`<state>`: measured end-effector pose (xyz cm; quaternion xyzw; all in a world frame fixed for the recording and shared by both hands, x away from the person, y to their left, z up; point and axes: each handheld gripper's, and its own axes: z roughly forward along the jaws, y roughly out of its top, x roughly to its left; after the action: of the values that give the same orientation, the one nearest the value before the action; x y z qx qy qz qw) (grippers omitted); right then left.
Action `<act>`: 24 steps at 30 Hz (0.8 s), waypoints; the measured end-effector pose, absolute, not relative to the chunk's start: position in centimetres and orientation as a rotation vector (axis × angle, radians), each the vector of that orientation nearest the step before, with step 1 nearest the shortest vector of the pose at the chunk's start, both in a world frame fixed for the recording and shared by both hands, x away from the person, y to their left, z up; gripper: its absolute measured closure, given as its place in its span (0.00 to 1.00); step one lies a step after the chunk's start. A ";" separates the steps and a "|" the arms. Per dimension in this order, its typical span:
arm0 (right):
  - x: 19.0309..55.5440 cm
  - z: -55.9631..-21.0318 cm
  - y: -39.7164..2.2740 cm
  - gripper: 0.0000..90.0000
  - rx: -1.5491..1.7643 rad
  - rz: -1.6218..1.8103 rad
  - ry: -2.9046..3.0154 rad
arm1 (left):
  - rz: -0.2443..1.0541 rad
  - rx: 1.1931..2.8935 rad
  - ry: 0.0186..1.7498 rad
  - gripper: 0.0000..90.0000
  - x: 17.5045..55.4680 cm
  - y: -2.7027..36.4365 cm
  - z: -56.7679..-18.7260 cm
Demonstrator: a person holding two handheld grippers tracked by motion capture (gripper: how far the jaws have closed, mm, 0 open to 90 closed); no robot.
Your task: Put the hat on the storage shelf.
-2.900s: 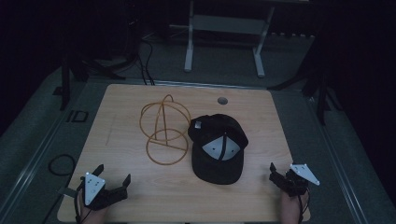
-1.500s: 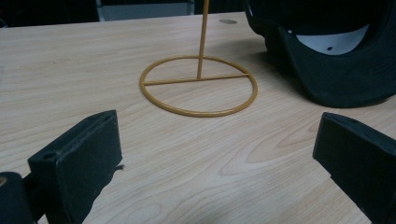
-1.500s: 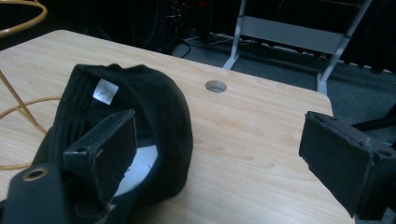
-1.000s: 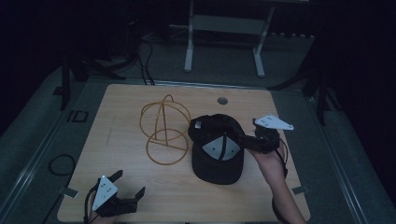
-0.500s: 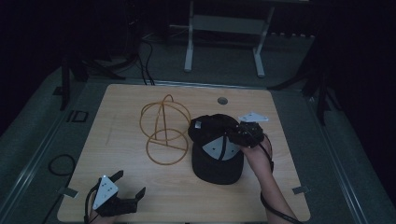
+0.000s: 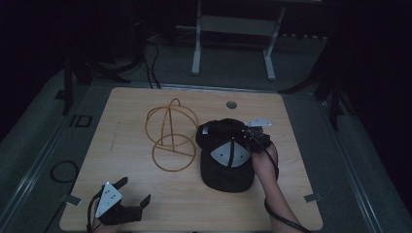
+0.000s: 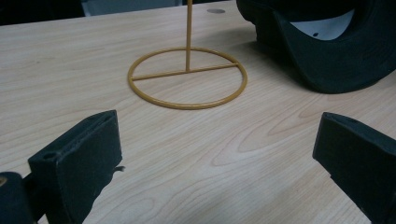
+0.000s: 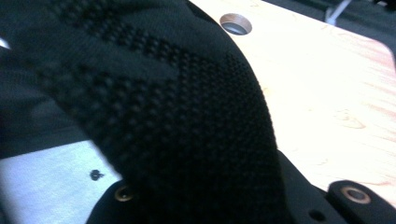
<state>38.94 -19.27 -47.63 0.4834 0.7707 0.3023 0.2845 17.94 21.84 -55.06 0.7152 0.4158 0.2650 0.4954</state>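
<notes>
A dim room surrounds a pale wooden desk (image 6: 121,145) with a round cable hole at its far edge. At the lower left of the high view the left hand-held gripper (image 6: 127,199) rests with jaws spread wide, empty. Right of centre lies the black cap (image 6: 228,165), mesh-knit crown with grey panels, brim toward the bottom edge. The right hand-held gripper (image 6: 245,131) presses at the crown's upper right; whether it has closed on fabric I cannot tell. A grip on the firmer rim would probably lift it cleanly. Beyond stands the yellow wire stand (image 6: 171,133).
</notes>
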 end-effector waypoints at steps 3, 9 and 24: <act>38.9 -47.2 -19.4 0.99 1.307 0.846 2.052 | 0.643 1.736 1.006 0.02 17.9 21.7 -55.0; 38.3 -45.2 -19.4 0.99 1.282 0.902 1.996 | 0.636 1.732 1.005 0.02 17.8 21.4 -54.9; 35.9 -40.2 -19.9 0.99 1.147 0.971 1.966 | 0.580 1.737 0.946 0.02 17.8 18.8 -53.9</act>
<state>35.93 -19.86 -40.24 0.4378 0.7508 0.3709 0.3272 17.83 18.77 -53.94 0.7226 0.3935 0.2415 0.5145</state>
